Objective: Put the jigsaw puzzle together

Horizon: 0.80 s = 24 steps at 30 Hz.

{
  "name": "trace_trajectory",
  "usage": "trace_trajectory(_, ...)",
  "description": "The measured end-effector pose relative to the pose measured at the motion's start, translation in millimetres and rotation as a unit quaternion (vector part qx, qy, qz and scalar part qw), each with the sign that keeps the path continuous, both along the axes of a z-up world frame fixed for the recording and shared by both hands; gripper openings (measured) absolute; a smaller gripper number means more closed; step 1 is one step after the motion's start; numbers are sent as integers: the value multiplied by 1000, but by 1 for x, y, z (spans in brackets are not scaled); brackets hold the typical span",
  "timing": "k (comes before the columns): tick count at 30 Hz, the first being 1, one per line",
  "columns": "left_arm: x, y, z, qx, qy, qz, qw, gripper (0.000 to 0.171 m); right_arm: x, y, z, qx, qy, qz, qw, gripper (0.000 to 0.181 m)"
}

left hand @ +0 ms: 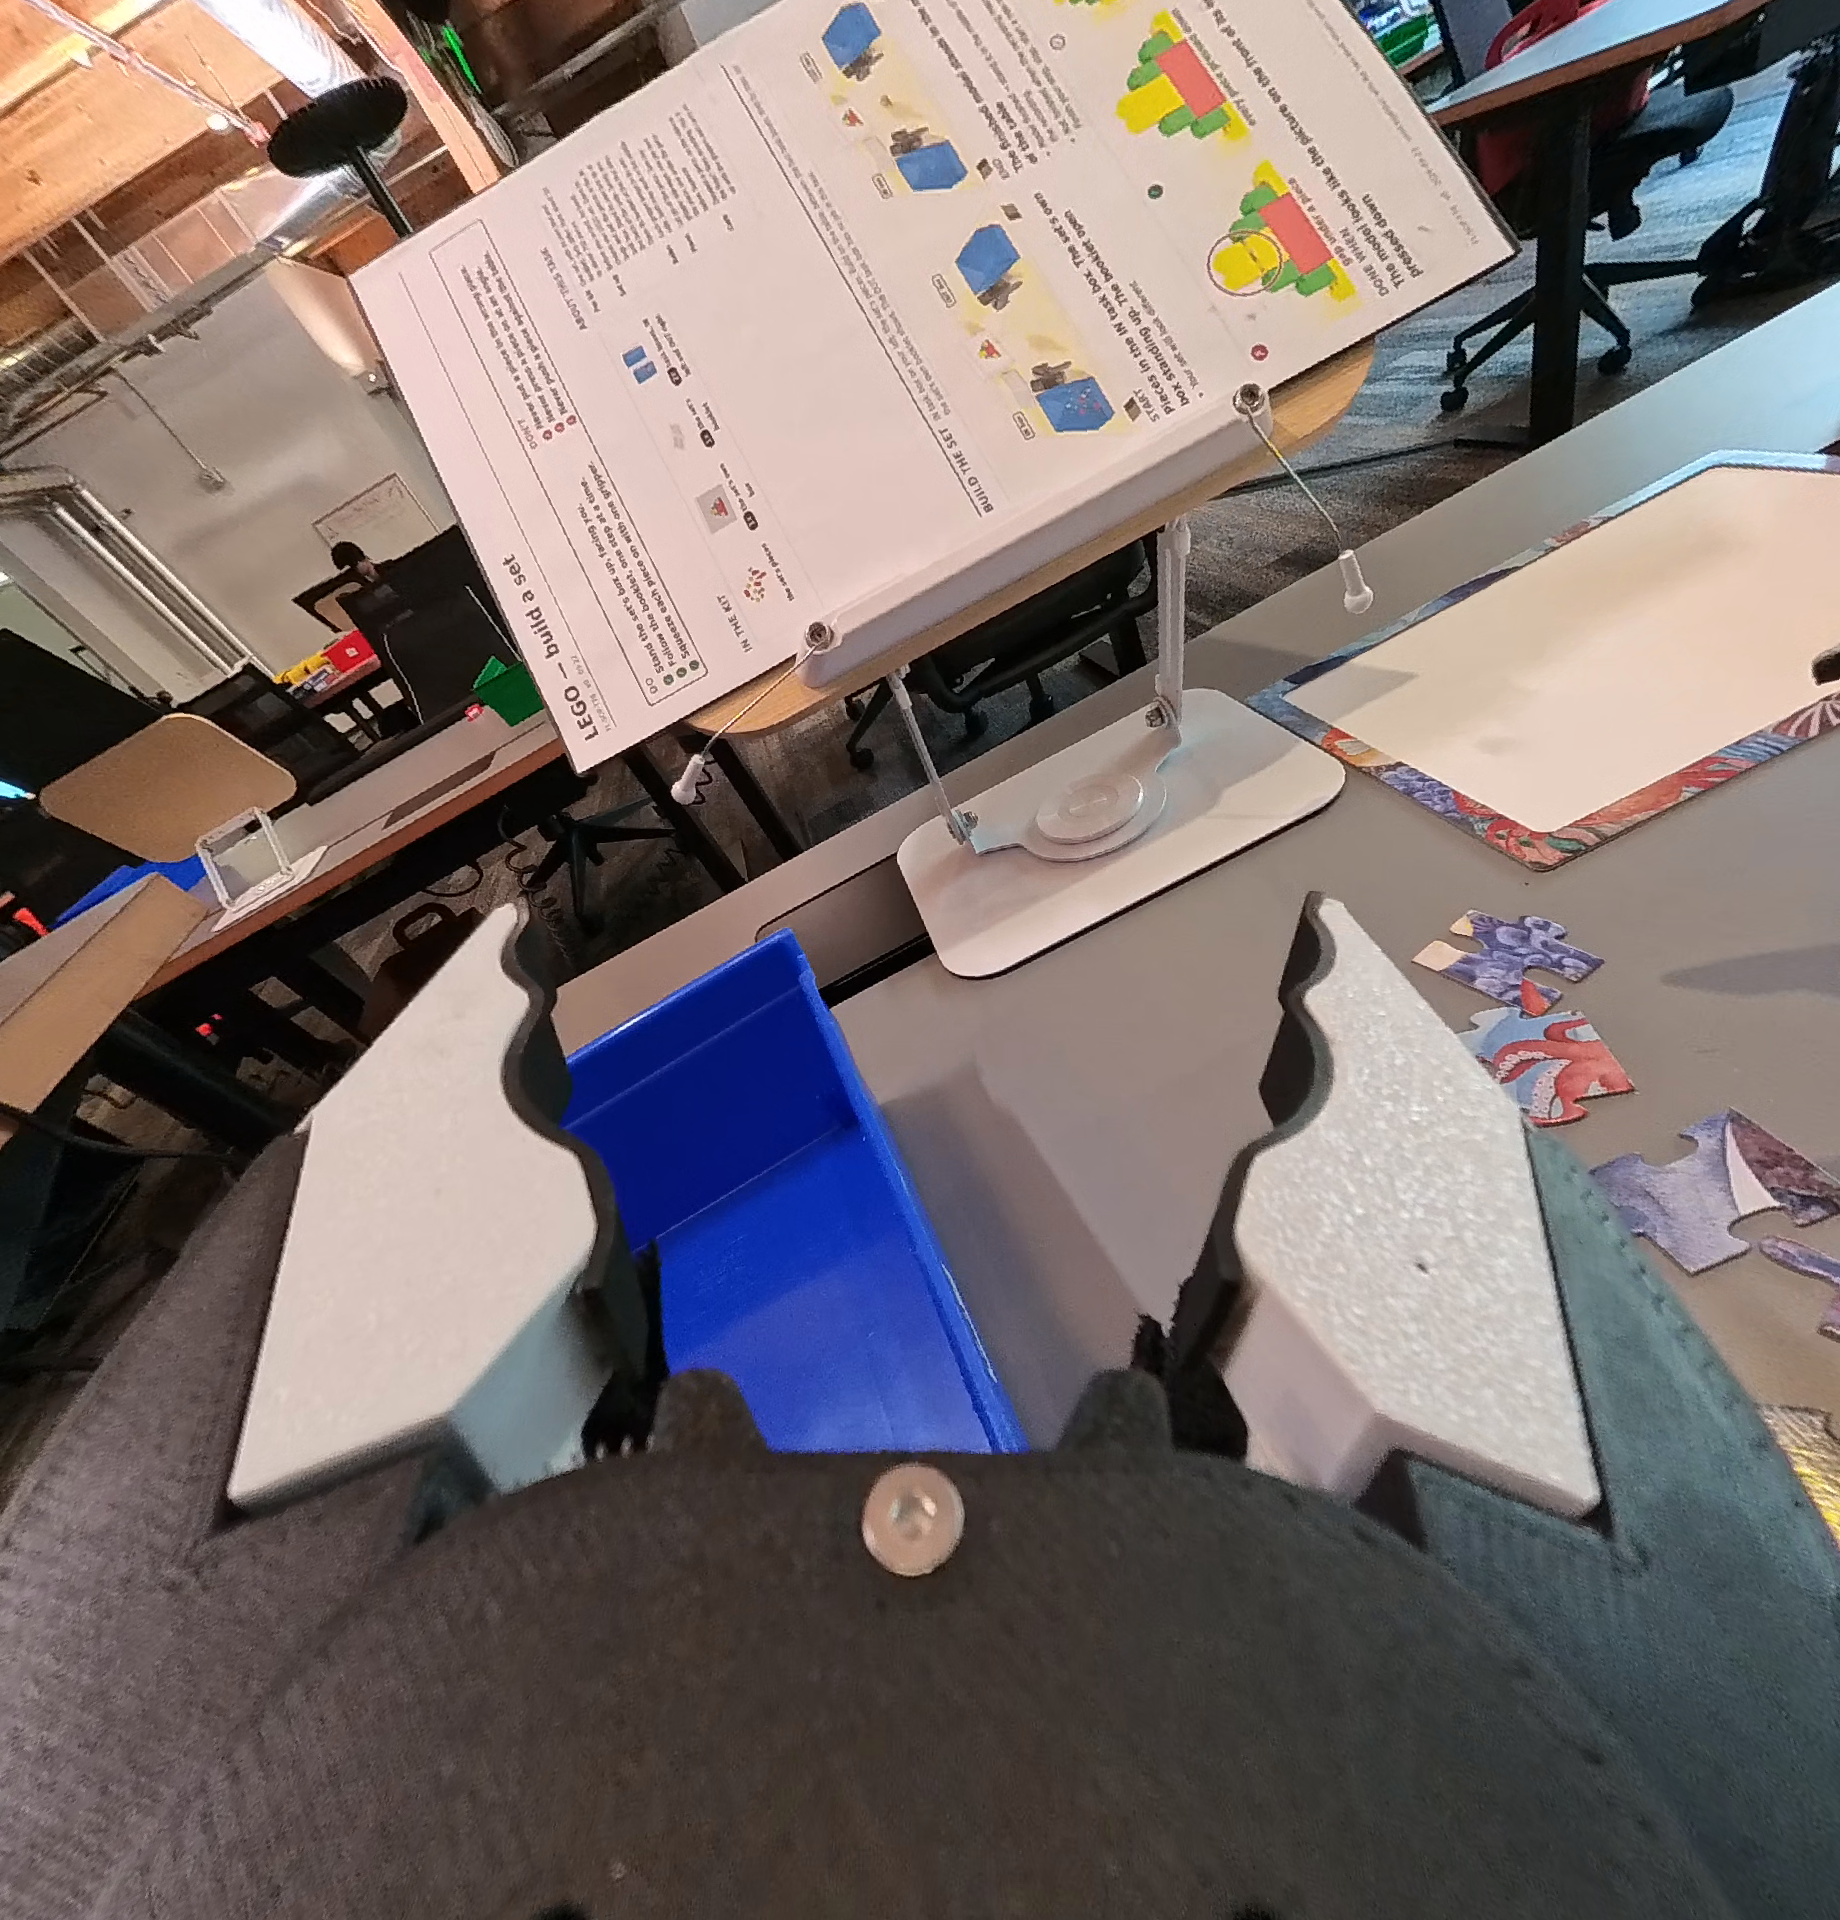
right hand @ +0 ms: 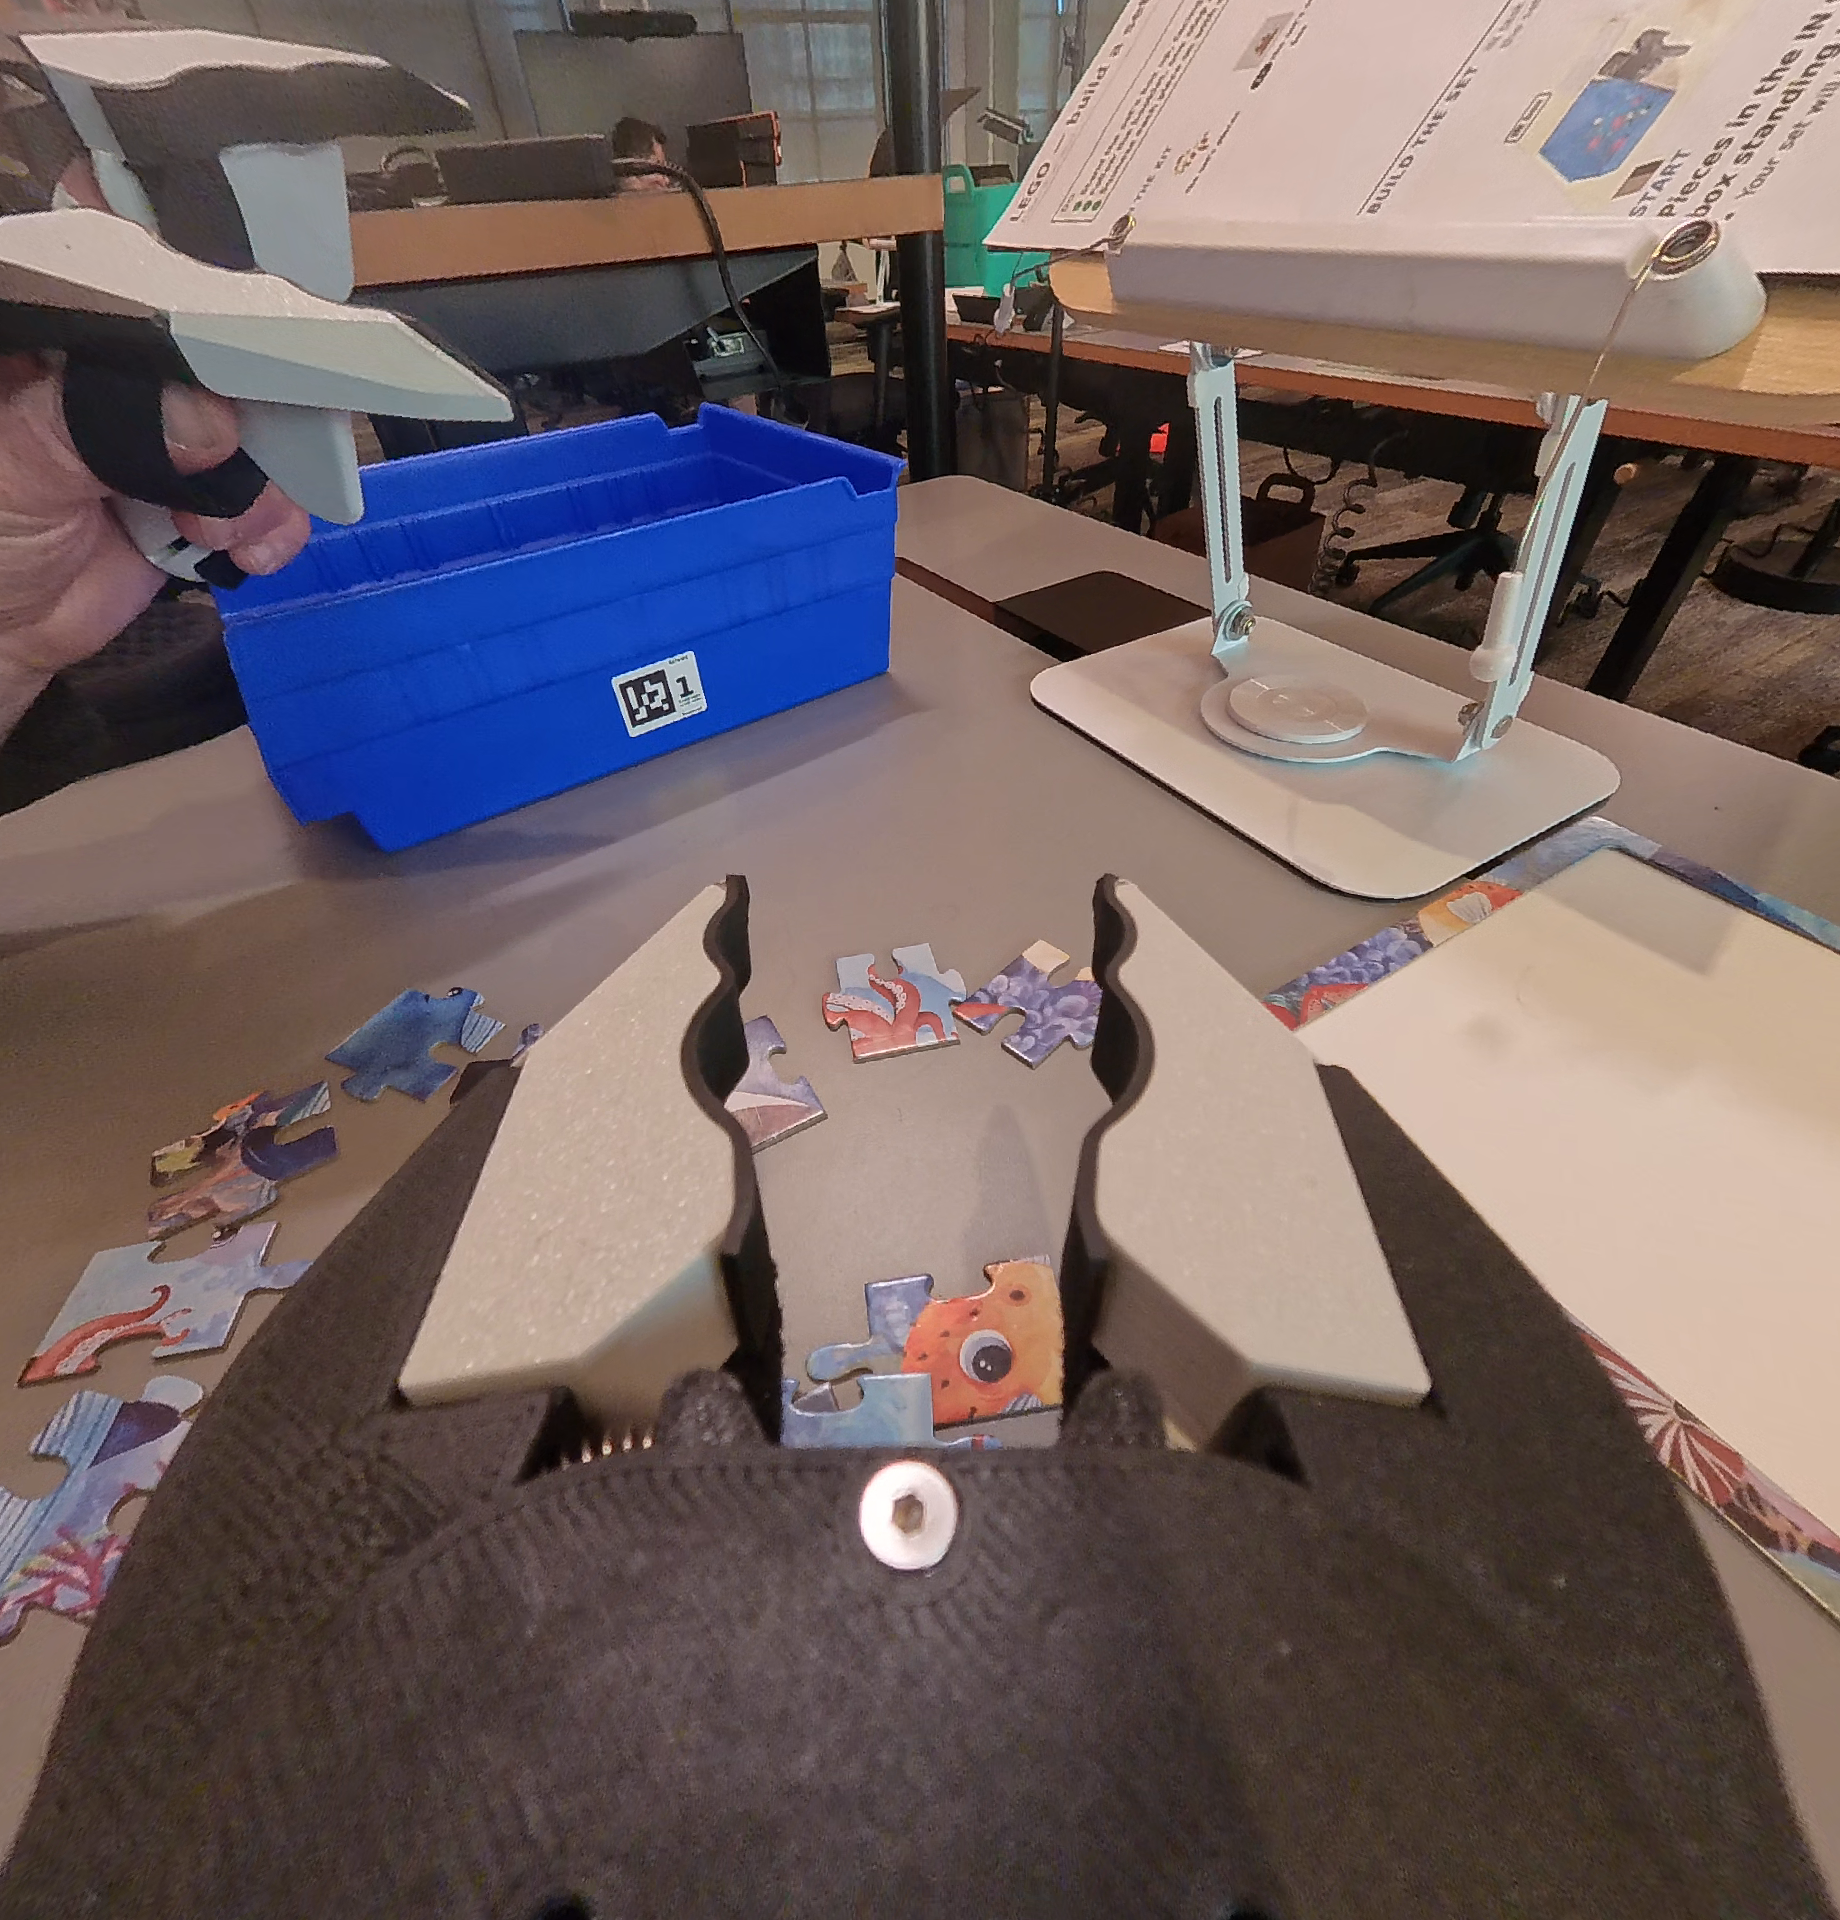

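The right gripper [right hand: 921, 914] hangs low over the grey table [right hand: 895, 769] with its jaws moderately wide and nothing between them. Loose puzzle pieces lie scattered on the table: an octopus piece [right hand: 890, 1003] and a purple coral piece [right hand: 1041, 1003] just beyond the fingertips, an orange fish piece [right hand: 983, 1345] near the gripper's base, and several more to the left. The puzzle tray [right hand: 1342, 971], a white board inside a printed sea-life border, lies to the right and holds no pieces as far as visible.

The left gripper [left hand: 921, 935] is raised above the blue bin [left hand: 781, 1174] at the far left, jaws wide and empty (in the right wrist view it shows at the upper left, held in a hand).

Judged step: pick a first piece. Recommended procedure:
- Choose a piece lying apart from its neighbours; the octopus piece touches or nearly touches the coral piece.
- The pieces lie flat and thin, so lower the fingertips to the table surface and close across opposite edges, or slide the piece toward the tray.
- Match border colours before seating.

Limits of view:
- The right gripper body hides the table directly below it, and part of the fish piece.
- The tray is cut off at the right edge, so its far side cannot be checked.
- The bin floor is only partly visible; contents cannot be confirmed.
- A document stand [right hand: 1321, 758] behind the tray carries an instruction sheet not needed here
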<state>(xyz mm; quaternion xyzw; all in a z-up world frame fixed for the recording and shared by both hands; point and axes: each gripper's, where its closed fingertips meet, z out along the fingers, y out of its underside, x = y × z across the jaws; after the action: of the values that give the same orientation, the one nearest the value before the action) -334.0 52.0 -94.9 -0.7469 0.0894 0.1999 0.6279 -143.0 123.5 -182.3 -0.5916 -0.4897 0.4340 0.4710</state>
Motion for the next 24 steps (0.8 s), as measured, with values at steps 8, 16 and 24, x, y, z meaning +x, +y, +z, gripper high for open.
trace_trajectory(8, 0, 1, -2, -4, 1, 0, 1000, 136, 0, 0, 0, 0, -1, 0, 1000, 65)
trace_trajectory(16, 1, 2, -4, -6, 5, 0, 1000, 135, 0, 0, -1, -1, -1, 1, 1000, 65)
trace_trajectory(24, 2, 4, -9, -13, 5, -3, 1000, 135, 0, -1, 0, -1, 0, 2, 1000, 65)
